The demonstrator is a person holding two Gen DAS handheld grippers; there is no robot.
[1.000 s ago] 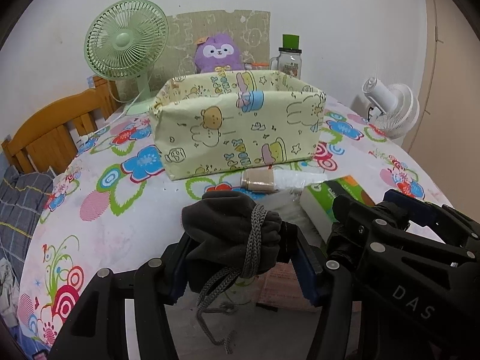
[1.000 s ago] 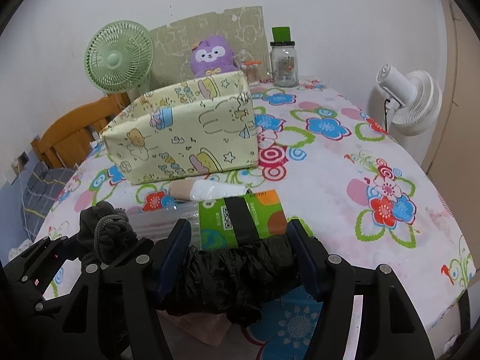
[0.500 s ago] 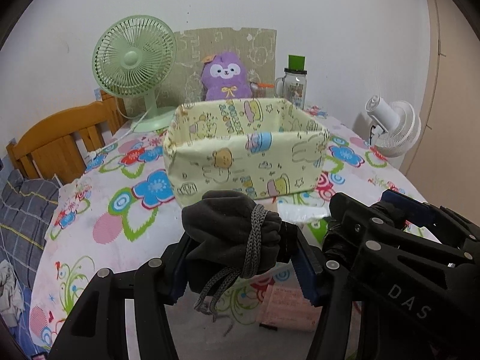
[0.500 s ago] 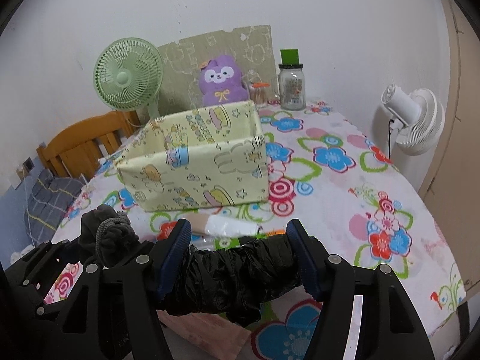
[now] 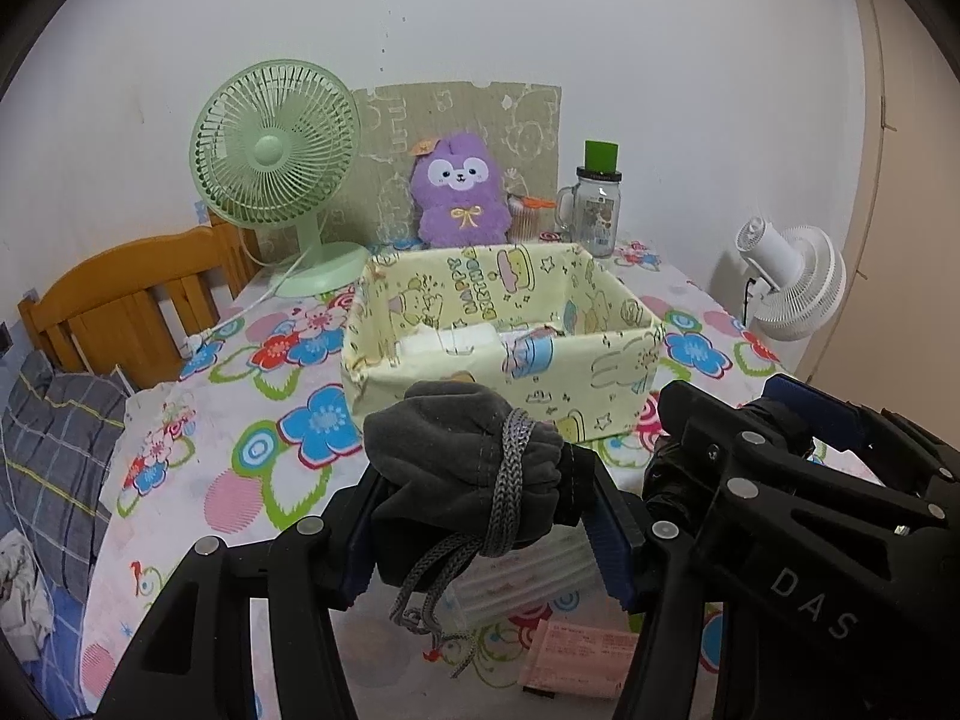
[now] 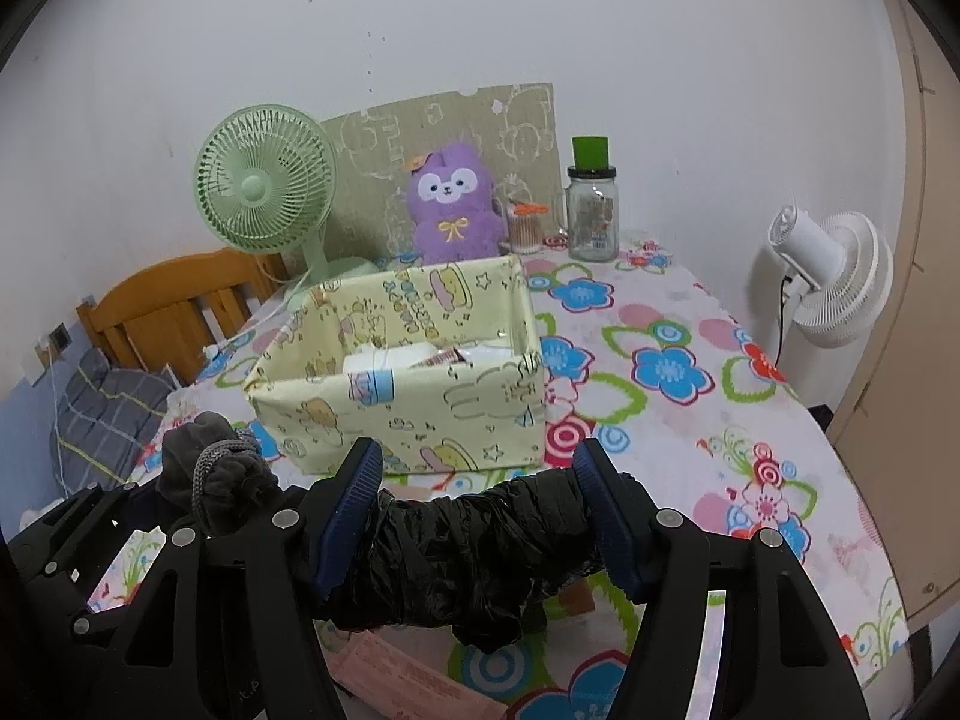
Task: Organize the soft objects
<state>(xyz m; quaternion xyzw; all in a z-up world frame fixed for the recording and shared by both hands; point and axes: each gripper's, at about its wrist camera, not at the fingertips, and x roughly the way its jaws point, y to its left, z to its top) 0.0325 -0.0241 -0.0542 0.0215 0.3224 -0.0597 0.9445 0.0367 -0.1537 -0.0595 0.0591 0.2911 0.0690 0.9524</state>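
Note:
My left gripper is shut on a grey drawstring pouch, its cord hanging below. My right gripper is shut on a rolled black plastic bag. Both are held side by side in the air, just in front of a yellow cartoon-print box, which also shows in the right wrist view. White and pink packets lie inside the box. The pouch also shows at the left of the right wrist view.
A floral tablecloth covers the table. A green fan, purple plush, glass jar and white fan stand around the back. A pink packet lies below my grippers. A wooden headboard is left.
Both grippers have risen with their loads and moved toward the box. The inside of the box has come into view.

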